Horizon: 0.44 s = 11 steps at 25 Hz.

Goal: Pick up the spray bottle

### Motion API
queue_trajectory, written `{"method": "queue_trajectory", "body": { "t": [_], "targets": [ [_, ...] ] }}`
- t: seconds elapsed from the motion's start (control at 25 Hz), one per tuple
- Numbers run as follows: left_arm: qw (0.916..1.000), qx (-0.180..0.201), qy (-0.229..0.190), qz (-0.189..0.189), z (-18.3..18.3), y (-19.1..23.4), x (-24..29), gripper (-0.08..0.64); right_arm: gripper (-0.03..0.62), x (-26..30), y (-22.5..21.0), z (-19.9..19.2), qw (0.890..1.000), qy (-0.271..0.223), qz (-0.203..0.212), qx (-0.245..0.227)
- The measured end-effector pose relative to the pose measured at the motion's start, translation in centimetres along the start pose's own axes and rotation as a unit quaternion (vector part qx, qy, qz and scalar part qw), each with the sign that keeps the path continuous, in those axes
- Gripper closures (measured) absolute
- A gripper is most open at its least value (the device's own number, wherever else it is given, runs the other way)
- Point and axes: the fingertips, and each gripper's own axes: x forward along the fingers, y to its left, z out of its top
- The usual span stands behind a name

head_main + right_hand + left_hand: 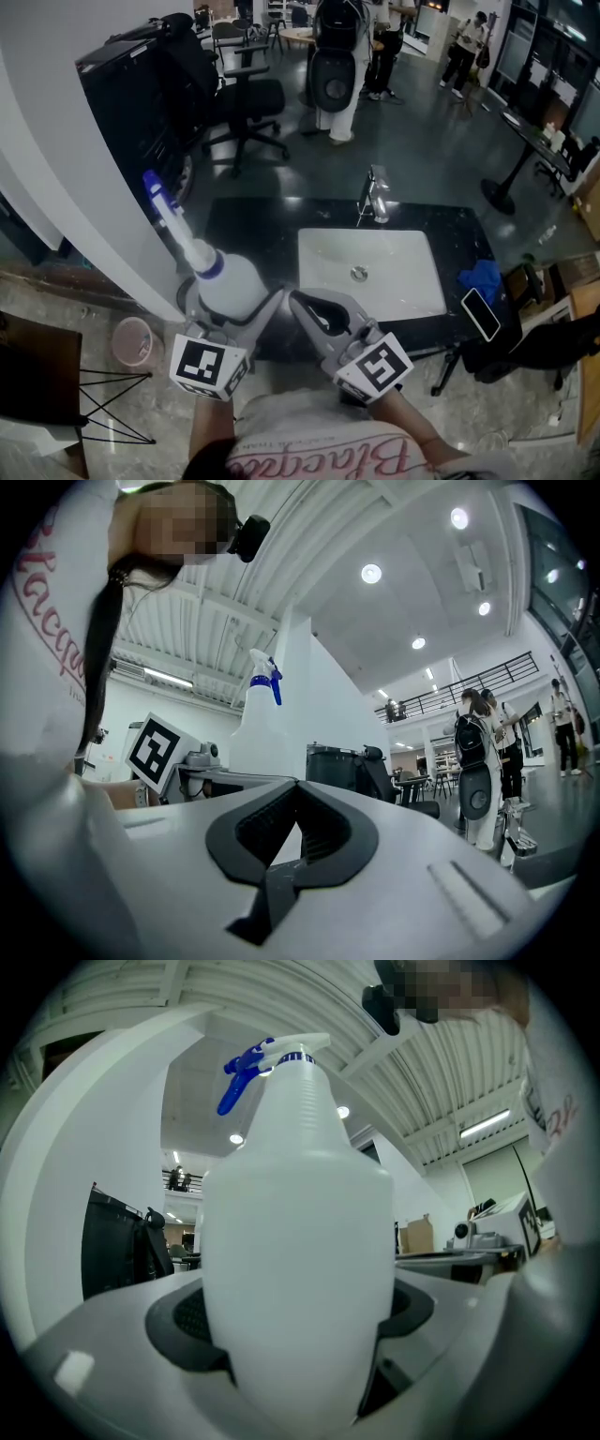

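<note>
Holding step, item by item.

- Translucent white plastic spray bottle (228, 281) with a blue trigger head (157, 197): lies tilted in the head view, nozzle end toward 11 o'clock. Its body is over the left end of the black stone countertop (253, 225), at 9 o'clock from the white rectangular sink basin (412, 253).
- Left gripper (230, 307): jaws stand fairly wide, and both dark pads press the bottle's lower body from either side. The left gripper view shows the bottle filling the gap.
- Right gripper (281, 855): jaws brought together with nothing between them. It sits at 3 o'clock from the bottle, close beside it and not touching.
- Chrome faucet (375, 195): at 12 o'clock of the basin, well apart from both grippers.

Step in hand, as judged: the grasp is made and the bottle appears carried clear of the countertop, so the pick-up looks all but complete.

Next move calls for a steady squeeze on the smooth, rounded body. The bottle's long neck makes it top-heavy, so the gripper should stay level and the nozzle clear of the white pillar at 10 o'clock.
</note>
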Motion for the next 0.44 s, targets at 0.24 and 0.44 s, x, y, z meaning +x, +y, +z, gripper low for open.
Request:
{"method": "queue_trajectory", "body": {
  "t": [0.24, 0.44],
  "targets": [
    [1.0000, 0.008, 0.000, 0.000, 0.4, -0.2, 0.1, 0.140, 0.592, 0.3, -0.3, 0.1, 1.000, 0.005, -0.013, 0.002],
    [0.9999, 0.014, 0.008, 0.004, -0.1, -0.3, 0.7, 0.140, 0.592, 0.0, -1.1, -0.7, 0.999, 0.023, -0.032, 0.002]
  ]
}}
